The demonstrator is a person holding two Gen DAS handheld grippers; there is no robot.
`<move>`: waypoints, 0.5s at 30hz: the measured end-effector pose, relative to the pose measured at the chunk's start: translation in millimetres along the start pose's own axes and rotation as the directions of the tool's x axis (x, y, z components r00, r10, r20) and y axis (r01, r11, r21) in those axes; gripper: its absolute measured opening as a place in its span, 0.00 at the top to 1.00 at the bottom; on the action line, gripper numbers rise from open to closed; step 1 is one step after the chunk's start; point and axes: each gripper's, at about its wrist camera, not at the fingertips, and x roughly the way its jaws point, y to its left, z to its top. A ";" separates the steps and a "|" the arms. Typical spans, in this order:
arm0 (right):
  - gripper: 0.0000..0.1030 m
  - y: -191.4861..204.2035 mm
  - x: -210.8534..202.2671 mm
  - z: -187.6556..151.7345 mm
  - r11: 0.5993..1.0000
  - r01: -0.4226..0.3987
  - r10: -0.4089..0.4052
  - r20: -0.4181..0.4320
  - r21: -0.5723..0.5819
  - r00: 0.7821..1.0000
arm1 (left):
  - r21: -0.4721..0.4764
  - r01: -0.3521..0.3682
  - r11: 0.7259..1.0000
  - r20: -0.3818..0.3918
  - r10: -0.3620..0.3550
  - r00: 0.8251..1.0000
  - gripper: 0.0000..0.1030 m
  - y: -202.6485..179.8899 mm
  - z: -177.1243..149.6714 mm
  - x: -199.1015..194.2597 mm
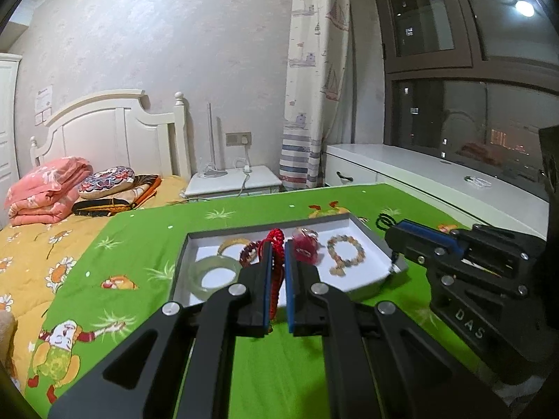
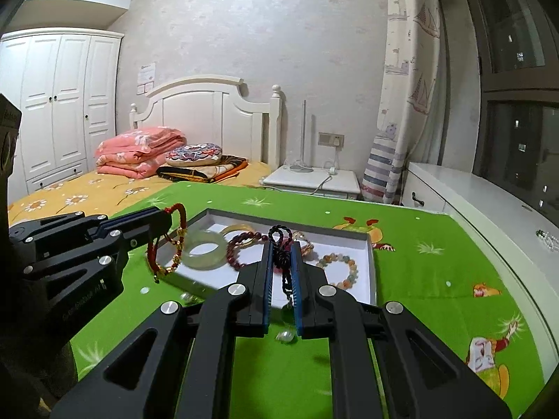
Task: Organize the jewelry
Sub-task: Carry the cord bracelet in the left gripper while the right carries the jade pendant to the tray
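You are mid-transfer: your left gripper (image 1: 278, 248) has its jaws nearly closed on the red cord bracelet (image 2: 167, 244), and your right gripper (image 2: 281, 248) pinches the black cord (image 2: 283, 258). Both hang over the white tray (image 1: 370, 234) at frame centre. Next, I judge, lower each into a free spot and release.

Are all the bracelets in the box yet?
Not yet. The pale green bangle, dark red bead bracelet and pastel bead bracelet lie in the white tray. The left gripper holds a red cord bracelet; the right gripper holds a black cord.
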 end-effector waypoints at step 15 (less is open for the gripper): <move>0.90 -29.1 81.1 26.2 0.995 0.072 -0.068 -0.072 0.065 0.995 | -0.010 -0.124 0.992 -0.036 0.123 0.992 0.94 10.2 33.2 80.7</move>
